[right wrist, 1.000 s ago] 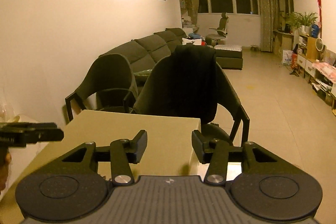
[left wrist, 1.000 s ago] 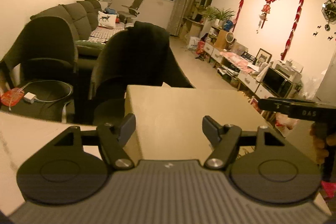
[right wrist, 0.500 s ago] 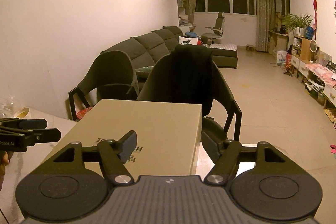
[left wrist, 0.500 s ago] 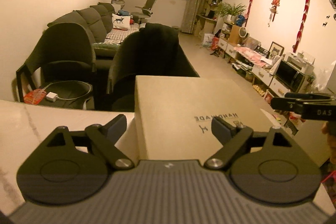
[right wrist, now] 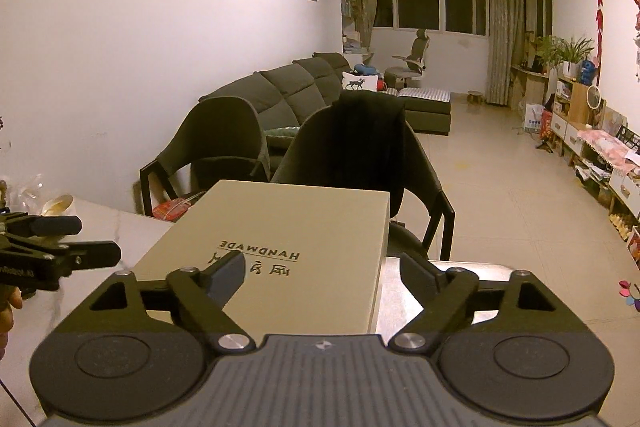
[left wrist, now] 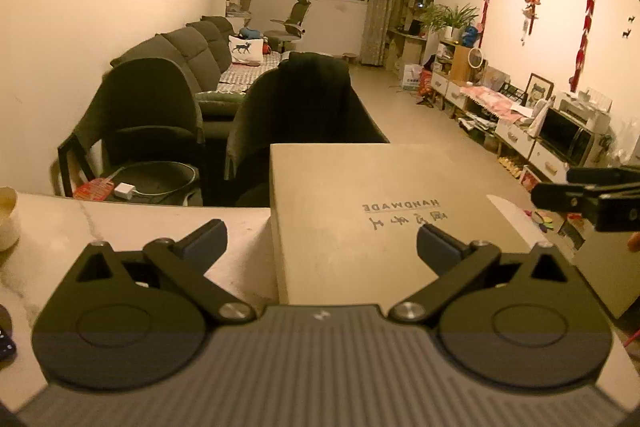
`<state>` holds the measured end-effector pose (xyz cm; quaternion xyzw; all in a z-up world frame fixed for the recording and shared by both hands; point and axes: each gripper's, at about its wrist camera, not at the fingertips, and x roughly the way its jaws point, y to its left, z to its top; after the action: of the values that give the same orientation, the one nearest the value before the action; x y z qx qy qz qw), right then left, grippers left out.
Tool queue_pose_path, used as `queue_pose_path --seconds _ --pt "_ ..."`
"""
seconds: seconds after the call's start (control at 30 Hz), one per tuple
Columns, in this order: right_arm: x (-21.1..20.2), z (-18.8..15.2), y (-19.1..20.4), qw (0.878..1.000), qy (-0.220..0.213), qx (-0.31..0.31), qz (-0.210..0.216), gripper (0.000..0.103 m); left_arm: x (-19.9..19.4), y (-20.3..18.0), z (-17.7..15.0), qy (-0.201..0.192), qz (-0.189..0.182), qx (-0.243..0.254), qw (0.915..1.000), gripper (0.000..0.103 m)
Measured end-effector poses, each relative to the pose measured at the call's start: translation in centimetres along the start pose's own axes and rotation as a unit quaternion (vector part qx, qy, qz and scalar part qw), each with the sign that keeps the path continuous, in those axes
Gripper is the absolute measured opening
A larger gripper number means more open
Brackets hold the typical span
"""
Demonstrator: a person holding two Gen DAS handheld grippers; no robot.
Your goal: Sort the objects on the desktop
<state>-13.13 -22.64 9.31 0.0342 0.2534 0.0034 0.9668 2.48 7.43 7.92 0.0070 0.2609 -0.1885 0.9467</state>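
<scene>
A flat tan box marked HANDMADE [left wrist: 360,211] lies on the white marble table [left wrist: 132,227]; it also shows in the right wrist view [right wrist: 288,243]. My left gripper [left wrist: 322,249] is open and empty, its fingers spread over the box's near left corner. My right gripper [right wrist: 322,277] is open and empty, its fingers spread over the box's near right corner. The right gripper shows at the right edge of the left wrist view [left wrist: 588,195]. The left gripper shows at the left edge of the right wrist view [right wrist: 52,251].
Two dark chairs [right wrist: 360,155] stand behind the table's far edge, one with a charger and red packet [left wrist: 120,189] on its seat. A white bowl [left wrist: 8,219] sits at the table's left. A dark object [left wrist: 6,341] lies at the left edge.
Both grippers have drawn back toward me and opened wider. The box's printed lid has come into view and the box now rests on the table.
</scene>
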Motion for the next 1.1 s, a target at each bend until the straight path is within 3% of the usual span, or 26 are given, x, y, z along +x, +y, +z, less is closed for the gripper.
queue_pose_path --seconds 0.23,0.57,0.93,1.1 --pt "-1.6 -0.3 0.6 1.0 -0.001 0.017 -0.001 0.102 -1.4 -1.0 -0.6 0.002 0.03 0.003 0.9995 0.103" --pt "-2.5 -1.9 1.6 0.998 0.046 0.028 -0.023 0.102 -3.3 -2.9 -1.8 0.009 0.051 0.001 0.9987 0.103" --pt "-4.7 -4.0 3.0 0.997 0.059 0.042 -0.026 0.103 -4.9 -3.8 -3.7 0.046 0.093 -0.009 0.9946 0.103" --pt "-5.8 -5.8 3.9 0.997 0.054 0.037 -0.051 0.103 -5.6 -4.4 -5.4 0.063 0.1 -0.011 0.993 0.103"
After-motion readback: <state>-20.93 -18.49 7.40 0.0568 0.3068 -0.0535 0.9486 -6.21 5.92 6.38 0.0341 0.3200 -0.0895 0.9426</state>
